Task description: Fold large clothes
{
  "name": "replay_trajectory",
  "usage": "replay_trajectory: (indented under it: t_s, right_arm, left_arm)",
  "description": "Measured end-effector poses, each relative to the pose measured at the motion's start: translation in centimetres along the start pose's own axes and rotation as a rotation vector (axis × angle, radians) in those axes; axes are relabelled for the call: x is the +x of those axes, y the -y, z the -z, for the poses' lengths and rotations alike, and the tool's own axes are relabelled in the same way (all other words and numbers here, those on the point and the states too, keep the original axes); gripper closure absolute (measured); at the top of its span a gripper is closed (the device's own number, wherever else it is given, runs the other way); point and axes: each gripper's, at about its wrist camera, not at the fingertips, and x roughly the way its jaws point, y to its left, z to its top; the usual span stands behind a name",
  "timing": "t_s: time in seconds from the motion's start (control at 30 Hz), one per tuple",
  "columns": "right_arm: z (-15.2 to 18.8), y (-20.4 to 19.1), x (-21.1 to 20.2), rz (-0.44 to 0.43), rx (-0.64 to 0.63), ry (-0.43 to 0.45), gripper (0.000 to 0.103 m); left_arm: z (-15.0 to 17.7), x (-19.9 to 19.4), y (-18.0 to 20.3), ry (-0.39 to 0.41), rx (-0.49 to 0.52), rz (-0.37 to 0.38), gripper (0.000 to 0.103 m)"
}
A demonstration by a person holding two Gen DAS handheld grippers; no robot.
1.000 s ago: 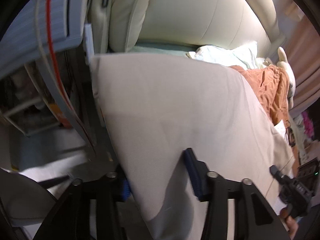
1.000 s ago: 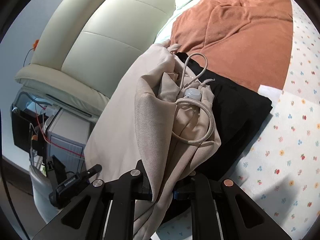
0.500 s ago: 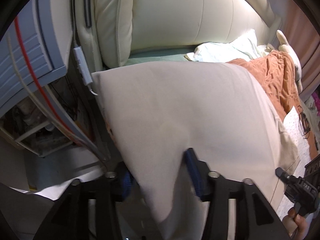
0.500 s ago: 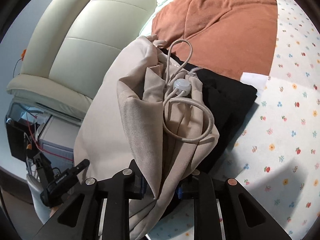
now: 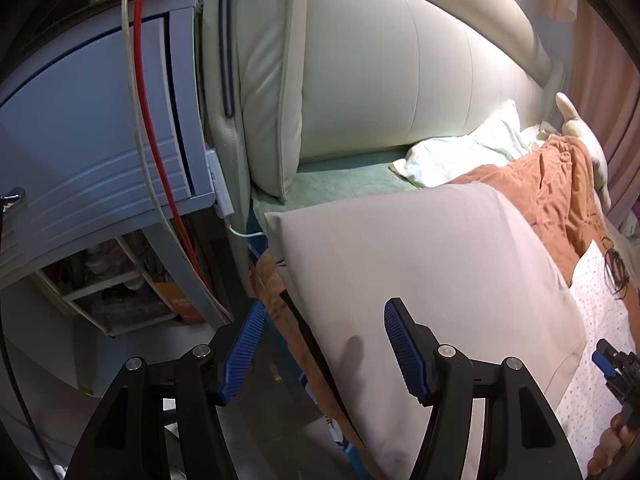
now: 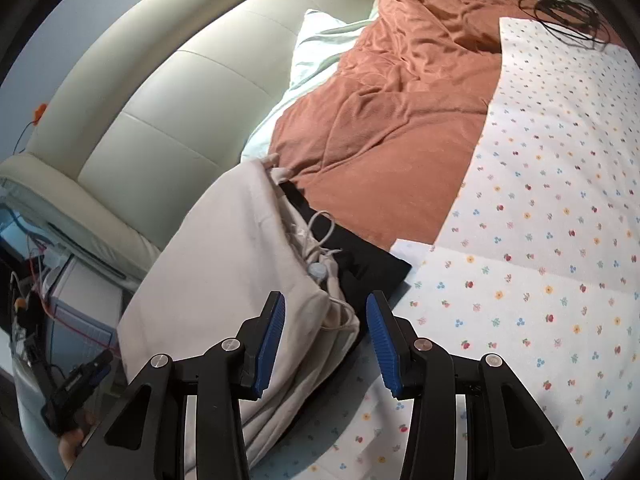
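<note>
Both my grippers, left gripper (image 5: pixel 324 346) and right gripper (image 6: pixel 326 338), have just been opening; beige garment (image 5: pixel 420 272) lies released, touching neither. Withdraw clear without snagging its drawcord (image 6: pixel 320 240).

L gripper (image 5: pixel 324 350): fingers spread wide, jaws just been opening, nothing pinched between the blue pads, angled down. R gripper (image 6: pixel 326 344): fingers parted too, jaws just been opening, pads clear of any cloth, also tilted down.
</note>
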Motion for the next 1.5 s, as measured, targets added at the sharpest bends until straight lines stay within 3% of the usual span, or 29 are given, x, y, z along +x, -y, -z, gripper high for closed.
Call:
replay_trajectory:
  t_s: [0.33, 0.6, 1.03, 1.1, 1.23, 1.37, 1.5]
  right_arm:
    - [3.1, -2.7, 1.3, 0.001, -0.102, -0.089, 0.059]
    - [5.1, -2.4, -1.7, 0.019, -0.147, -0.103, 0.059]
    - [7.3, -0.2, -9.3, 0.038, -0.150, -0.069, 0.058]
    - [7.8, -0.3, -10.7, 0.047, -0.158, -0.060, 0.044]
    - [8.7, -0.4, -14.3, 0.069, -0.198, -0.022, 0.027]
    - [9.5, -0.3, -18.4, 0.095, -0.233, 0.023, 0.004]
    - [10.2, 0.0, -22.5, 0.151, -0.259, 0.073, 0.000]
  left_arm:
    - [2.9, 2.3, 0.7, -0.082, 0.041, -0.043, 0.039]
    - [4.4, 2.3, -0.4, -0.083, 0.004, -0.110, 0.037]
    - [7.9, -4.6, 1.5, -0.034, 0.017, -0.001, 0.037]
    - [8.4, -5.8, 1.9, -0.020, 0.026, 0.026, 0.033]
    - [9.4, -8.8, 3.4, 0.040, 0.062, 0.067, 0.011]
    - [10.3, -11.6, 5.2, 0.095, 0.112, 0.103, 0.004]
    - [11.4, -14.2, 6.6, 0.125, 0.151, 0.148, 0.002]
